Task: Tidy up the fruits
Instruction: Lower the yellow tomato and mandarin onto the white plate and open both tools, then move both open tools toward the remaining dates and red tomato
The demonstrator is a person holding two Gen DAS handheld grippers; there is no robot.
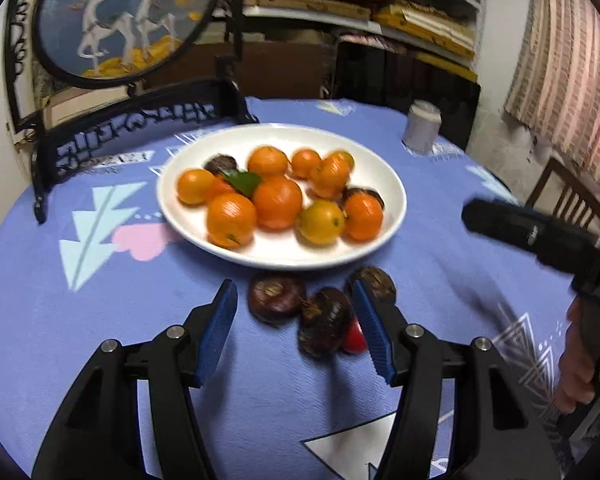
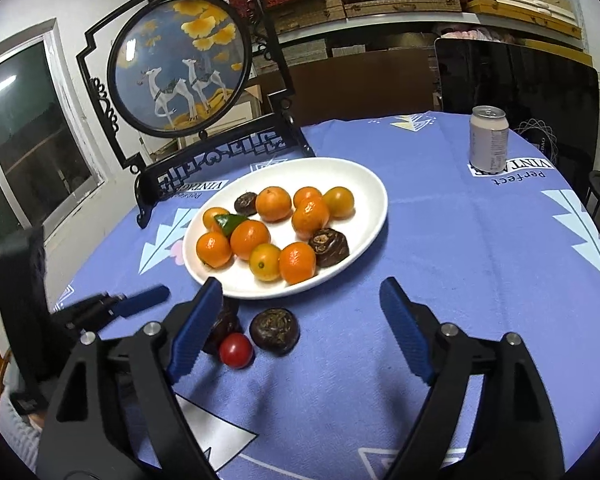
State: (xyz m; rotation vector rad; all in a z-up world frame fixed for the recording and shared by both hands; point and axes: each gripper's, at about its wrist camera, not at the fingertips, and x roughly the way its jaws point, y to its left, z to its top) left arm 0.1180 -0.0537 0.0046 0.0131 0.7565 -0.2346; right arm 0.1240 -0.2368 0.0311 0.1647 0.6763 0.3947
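- A shallow white ceramic plate [image 2: 364, 184] sits on the bench under a blue patterned cloth [image 2: 480, 280], holding small orange citrus fruits [image 2: 250, 239], a green leaf [image 2: 229, 222] and two dark brown wrinkled fruits [image 2: 329, 247].
- Just in front of the plate's near rim, three more dark brown fruits [image 1: 277, 298] lie on the cloth, with a small red cherry tomato [image 2: 236, 350] beside them.
- The left tongs [image 1: 296, 330] are spread wide and empty, their blue pads flanking the loose dark fruits without touching them.
- The right tongs [image 2: 300, 326] are also wide apart, holding nothing; the left pad hides part of one dark fruit.
- A pale drink can [image 2: 489, 139] stands upright at the far right, well apart from the plate.
- A black-framed round deer-painted screen [image 2: 180, 64] stands behind the plate.
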